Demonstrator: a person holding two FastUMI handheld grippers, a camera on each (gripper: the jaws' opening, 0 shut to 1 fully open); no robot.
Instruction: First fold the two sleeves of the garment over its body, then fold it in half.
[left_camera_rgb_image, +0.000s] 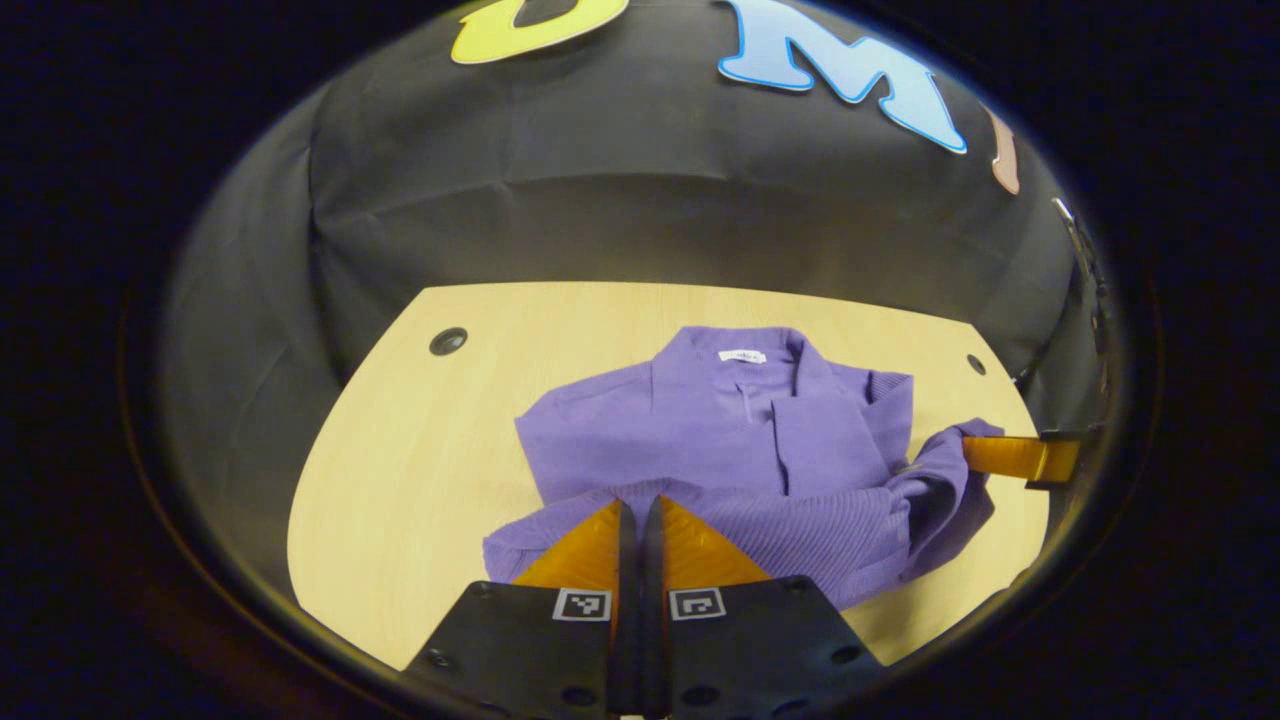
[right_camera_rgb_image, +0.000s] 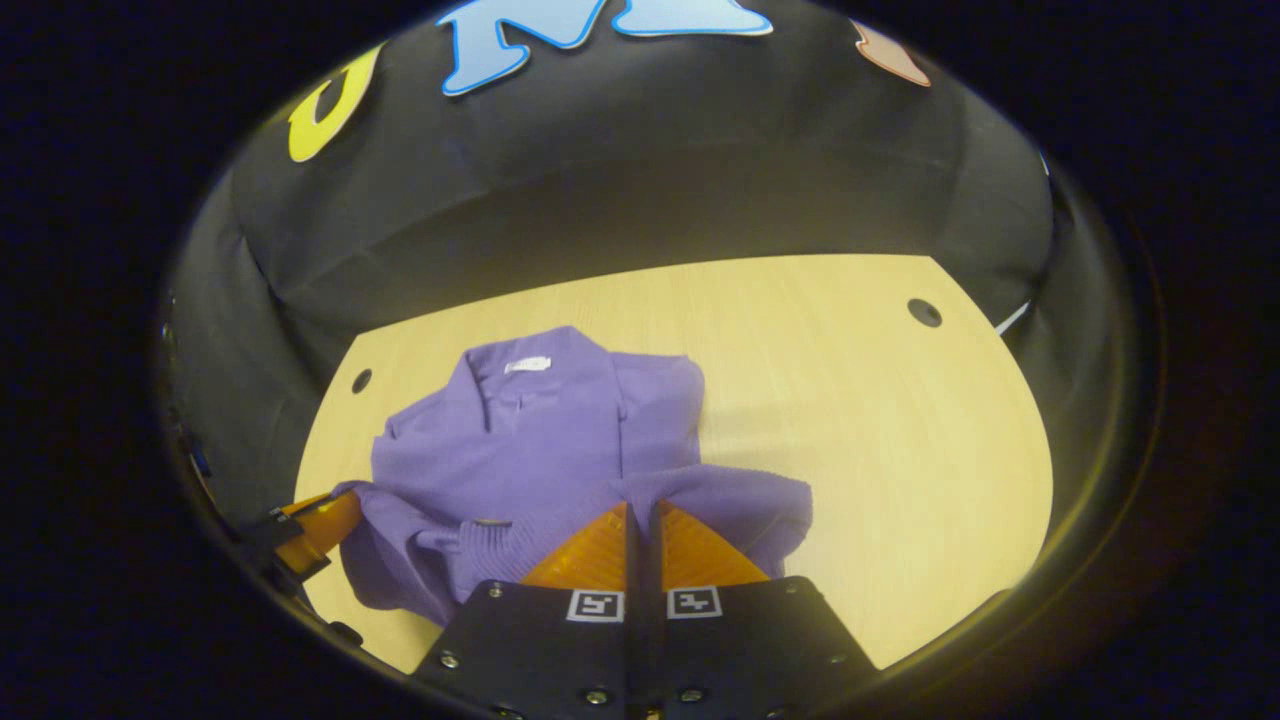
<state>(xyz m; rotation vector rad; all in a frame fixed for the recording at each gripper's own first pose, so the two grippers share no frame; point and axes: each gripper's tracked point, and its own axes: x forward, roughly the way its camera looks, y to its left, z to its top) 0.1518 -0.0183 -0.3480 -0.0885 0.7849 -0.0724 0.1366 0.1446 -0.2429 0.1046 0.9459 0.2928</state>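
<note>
Purple garment (left_camera_rgb_image: 720, 440) lies mid-frame on the wooden counter (left_camera_rgb_image: 420, 450), hem lifted. Left claw (left_camera_rgb_image: 636, 510) is pinching the hem at lower centre; the right claw (right_camera_rgb_image: 640, 515) likewise. Right gripper view alone shows bare counter at frame right.

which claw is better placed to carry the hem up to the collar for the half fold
Neither alone. The left claw and right claw each pinch the hem of the purple sweater, one near each corner, sleeves already folded in. Both likely should lift together toward the collar.
</note>
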